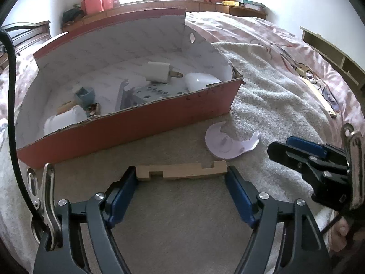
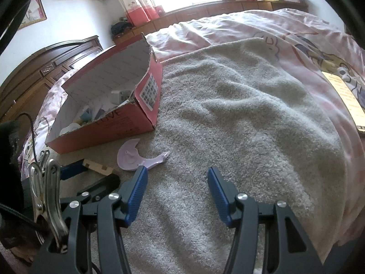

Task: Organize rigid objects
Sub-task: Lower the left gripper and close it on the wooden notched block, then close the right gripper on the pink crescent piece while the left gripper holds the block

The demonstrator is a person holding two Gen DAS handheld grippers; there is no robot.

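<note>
A notched wooden piece (image 1: 181,171) (image 2: 98,166) lies flat on the grey towel (image 1: 182,217), in front of the red cardboard box (image 1: 136,125) (image 2: 114,125). My left gripper (image 1: 181,175) (image 2: 91,173) spans it lengthwise, and its blue pads (image 1: 124,189) press on the two ends. A broken pale lilac disc (image 1: 224,145) (image 2: 130,159) lies just right of the wood, near the box. My right gripper (image 2: 176,178) (image 1: 280,147) hovers open over bare towel to the right, with nothing between its fingers. The box holds white cylinders (image 1: 157,72), a blue-grey cup (image 1: 84,94) and a perforated grey metal part (image 1: 148,93).
The towel (image 2: 239,114) covers a pink bedspread (image 2: 228,27). A long pale strip (image 1: 319,98) (image 2: 344,96) lies on the bed at the far right. A dark wooden headboard (image 2: 45,73) stands behind the box, and a window ledge (image 1: 216,5) with books runs along the back.
</note>
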